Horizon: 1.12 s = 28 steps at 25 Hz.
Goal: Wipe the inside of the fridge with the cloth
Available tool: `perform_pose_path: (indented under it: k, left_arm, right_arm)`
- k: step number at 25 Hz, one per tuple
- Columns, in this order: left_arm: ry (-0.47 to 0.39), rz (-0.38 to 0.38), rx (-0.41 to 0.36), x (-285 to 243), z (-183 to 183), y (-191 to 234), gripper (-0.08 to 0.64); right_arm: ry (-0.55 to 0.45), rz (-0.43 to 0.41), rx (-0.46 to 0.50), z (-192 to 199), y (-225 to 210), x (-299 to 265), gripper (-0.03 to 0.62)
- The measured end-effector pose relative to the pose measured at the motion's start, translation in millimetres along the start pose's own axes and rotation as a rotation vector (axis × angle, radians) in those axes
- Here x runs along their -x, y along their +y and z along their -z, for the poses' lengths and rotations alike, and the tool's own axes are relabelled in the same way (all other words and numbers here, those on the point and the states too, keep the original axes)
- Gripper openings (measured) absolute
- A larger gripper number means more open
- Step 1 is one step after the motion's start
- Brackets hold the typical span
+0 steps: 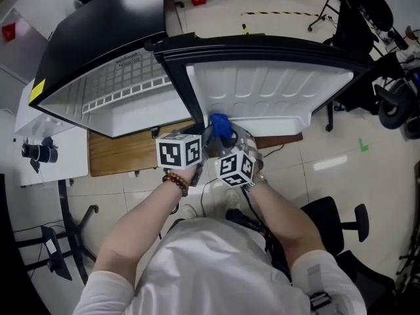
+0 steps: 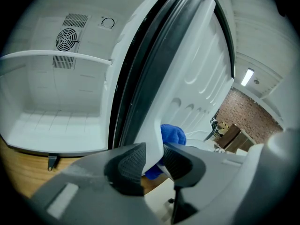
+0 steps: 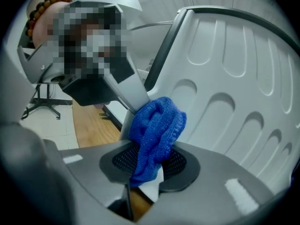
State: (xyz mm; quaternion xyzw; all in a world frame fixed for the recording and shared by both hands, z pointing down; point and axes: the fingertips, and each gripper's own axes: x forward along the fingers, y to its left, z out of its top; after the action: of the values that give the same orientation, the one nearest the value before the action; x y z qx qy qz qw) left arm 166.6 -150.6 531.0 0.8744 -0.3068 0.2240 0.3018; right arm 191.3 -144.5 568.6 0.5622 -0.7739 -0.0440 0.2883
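Two grippers meet at the open fridge door (image 1: pixel 262 87), one bracing it, the other carrying the cloth.

The left gripper (image 2: pixel 152 161) is clamped on the door's thin white edge, while the right gripper (image 3: pixel 149 161) pinches the blue cloth (image 3: pixel 157 123) just in front of the door's ribbed inner liner. Only a narrow fold sits between the pads, so pressing across the ribs could probably drag the cloth out. The hold on the door's edge looks shallow, and a slip there would let the door swing. Whether the cloth already touches the liner cannot be told. From the head view the marker cubes hide both sets of jaws, and much of the cavity of the fridge (image 1: pixel 131 107) is out of sight.
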Motion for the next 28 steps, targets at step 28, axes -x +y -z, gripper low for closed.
perform_pose_path:
  k: [28]
  left_arm:
    - [-0.017, -0.015, 0.026, 0.3, 3.9, 3.4, 0.111]
  right_arm:
    - [0.133, 0.122, -0.074, 67.3, -61.0, 13.8, 0.115]
